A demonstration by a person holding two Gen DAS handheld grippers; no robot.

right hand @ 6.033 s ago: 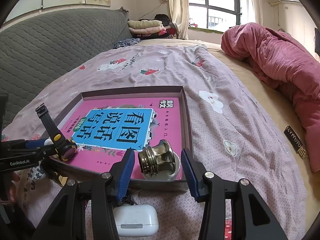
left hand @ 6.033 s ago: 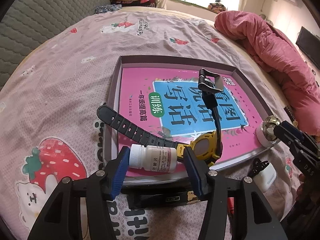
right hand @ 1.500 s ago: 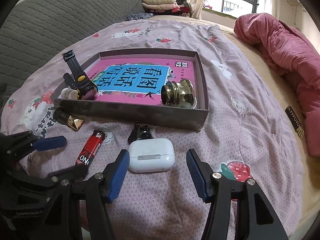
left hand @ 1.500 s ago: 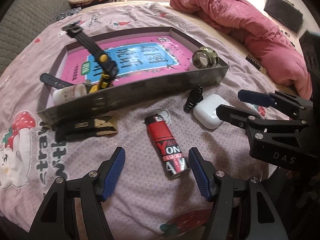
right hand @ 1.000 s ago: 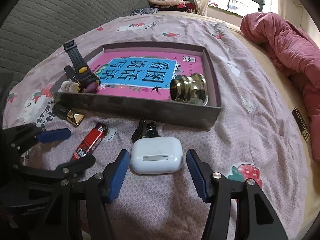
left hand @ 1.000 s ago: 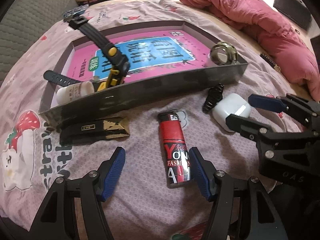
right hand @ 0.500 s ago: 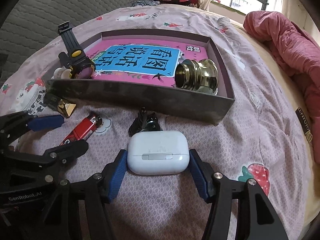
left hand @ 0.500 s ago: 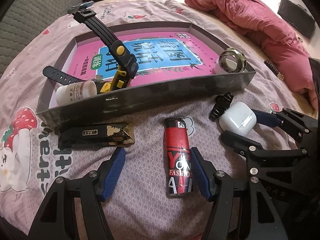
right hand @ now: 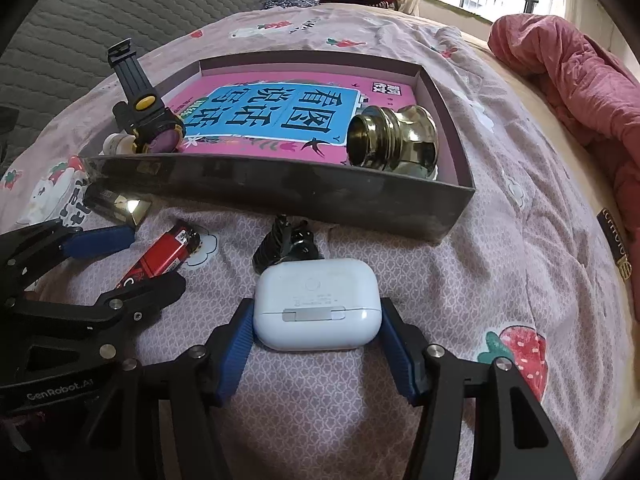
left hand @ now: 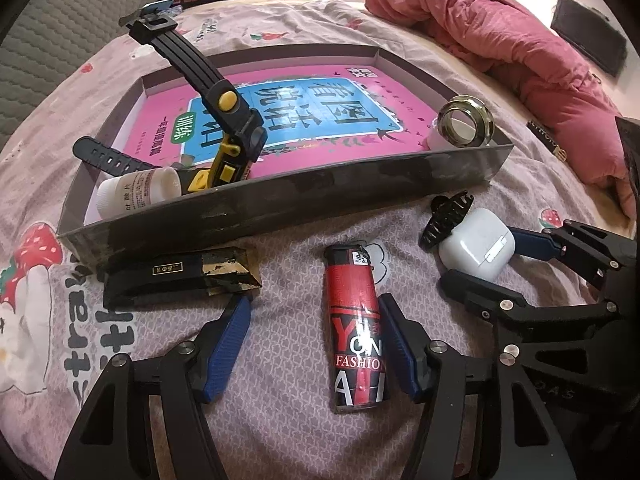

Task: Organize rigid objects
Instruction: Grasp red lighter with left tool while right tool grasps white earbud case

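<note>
A dark tray [left hand: 280, 208] on the bed holds a pink book, a black-and-yellow watch [left hand: 236, 136], a white pill bottle [left hand: 136, 192] and a brass knob [left hand: 466, 126]. In front of it lie a red lighter [left hand: 356, 320], a black-and-gold box [left hand: 180, 276], a black hair clip [left hand: 446, 220] and a white earbud case [right hand: 316, 300]. My left gripper [left hand: 315, 300] is open, with the lighter between its fingers, close to the right pad. My right gripper [right hand: 316, 308] is open around the earbud case, its pads close beside both ends.
A floral bedspread [right hand: 500, 240] covers the bed. A crumpled red quilt [left hand: 500, 40] lies at the far right, and a grey padded headboard [right hand: 140, 4] stands at the left. Folded clothes are stacked near the window. A small dark label [right hand: 614, 240] lies at the right.
Both grippers have come lower and closer to the bedspread. The lighter now lies further in between the left fingers, and the earbud case has come in between the right pads.
</note>
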